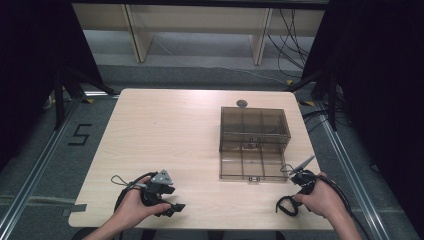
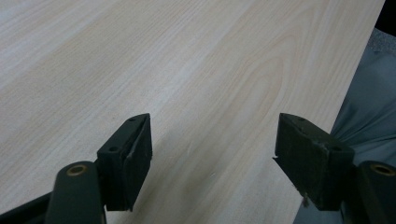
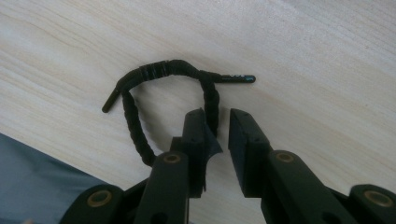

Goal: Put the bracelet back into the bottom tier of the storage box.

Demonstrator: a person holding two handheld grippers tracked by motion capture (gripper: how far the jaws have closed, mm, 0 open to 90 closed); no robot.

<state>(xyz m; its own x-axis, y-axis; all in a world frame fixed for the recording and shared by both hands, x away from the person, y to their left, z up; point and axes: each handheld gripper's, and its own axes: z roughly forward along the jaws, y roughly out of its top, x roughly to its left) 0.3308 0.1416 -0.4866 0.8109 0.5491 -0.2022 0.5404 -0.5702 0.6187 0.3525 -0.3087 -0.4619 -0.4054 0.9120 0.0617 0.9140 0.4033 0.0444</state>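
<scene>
My right tool [image 3: 217,122] has its jaws nearly together around one strand of a black cord [image 3: 163,70], which lies looped near the desk's [image 1: 170,130] front right corner; I cannot tell if the pads press it. My left tool [image 2: 212,140] stands wide open, holding nothing, near the front left edge. A brown compartment box [image 1: 254,142] sits open beyond my right hand [image 1: 322,200].

— How many things are on the table [image 1: 175,130]?
— One box [image 1: 254,142] with its lid open, and one black cord [image 3: 140,93].
— And tools?
— Two: a left tool [image 1: 172,206] and a right tool [image 1: 289,205].
</scene>
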